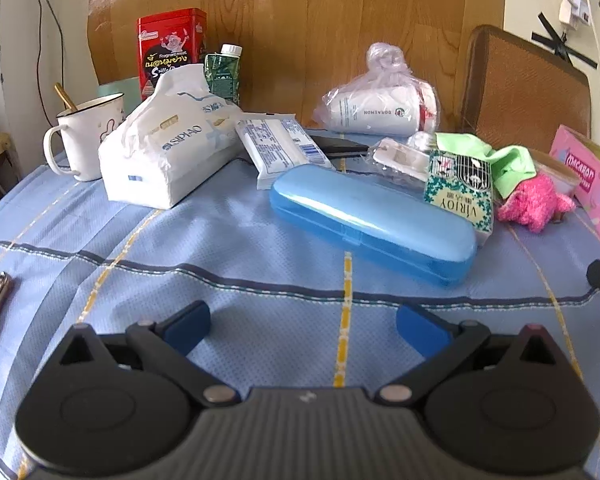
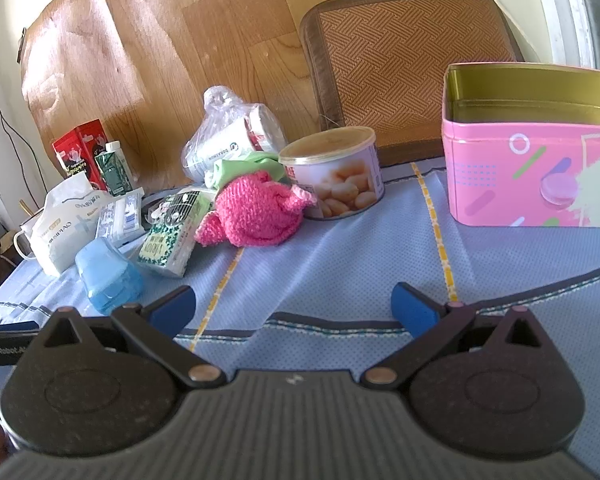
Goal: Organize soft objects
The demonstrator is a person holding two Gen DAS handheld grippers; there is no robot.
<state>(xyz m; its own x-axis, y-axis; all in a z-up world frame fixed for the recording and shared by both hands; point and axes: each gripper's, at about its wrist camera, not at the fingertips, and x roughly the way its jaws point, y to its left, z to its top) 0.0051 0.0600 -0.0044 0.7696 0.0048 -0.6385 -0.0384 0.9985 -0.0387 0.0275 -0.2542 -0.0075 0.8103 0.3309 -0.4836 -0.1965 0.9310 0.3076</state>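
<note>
A blue woven cloth [image 2: 340, 256] covers the surface, wood-grain panel [image 1: 300, 20] behind; fuzzy pink knit toy [image 2: 256, 212] beside glossy pink tin [image 2: 532, 176]. Left gripper [image 1: 303, 322] and right gripper [image 2: 294, 306] fingers released, empty.

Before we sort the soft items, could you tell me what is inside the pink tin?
The pink tin stands open; only its bare gold inner walls show in the right wrist view. Its floor is hidden by the front wall, so anything lying low inside cannot be seen.

A home: a clothed table [image 1: 228, 248] holds a mug [image 1: 86, 136], tissues [image 1: 168, 140] and snack tins [image 1: 172, 50].
</note>
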